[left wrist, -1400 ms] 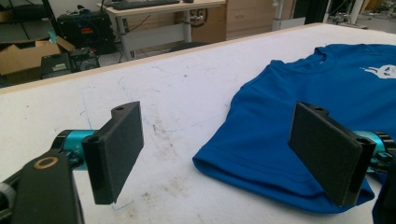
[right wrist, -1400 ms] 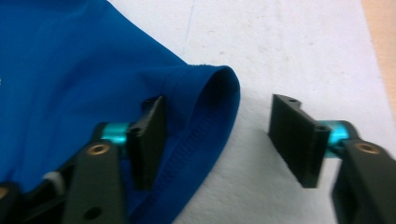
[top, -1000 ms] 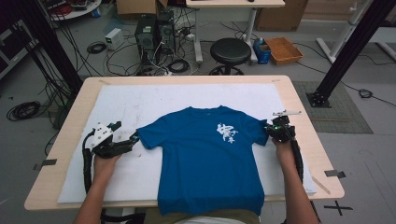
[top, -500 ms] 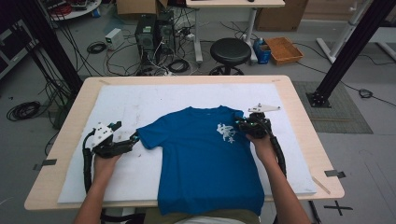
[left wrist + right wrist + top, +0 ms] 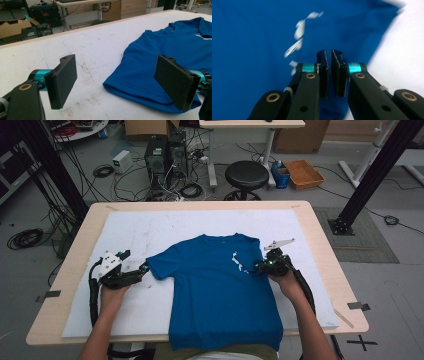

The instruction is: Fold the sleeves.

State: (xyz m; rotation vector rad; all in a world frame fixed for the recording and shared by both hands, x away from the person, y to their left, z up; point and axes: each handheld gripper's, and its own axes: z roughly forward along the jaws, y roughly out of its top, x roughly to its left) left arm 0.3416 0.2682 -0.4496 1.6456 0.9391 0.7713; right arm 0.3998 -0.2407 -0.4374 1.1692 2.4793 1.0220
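T-shirt point(image 5: 220, 290) sleeve apparently pinched in right gripper point(image 5: 329, 75), beside wide-apart left gripper point(image 5: 120, 82).

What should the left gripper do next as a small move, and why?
Probably ease the left gripper forward and close on the shirt's sleeve. Its jaws stand wide open around the sleeve's hem, which lies flat on the white mat. The right gripper has its jaws nearly together over the blue T-shirt, whose right sleeve is folded inward.
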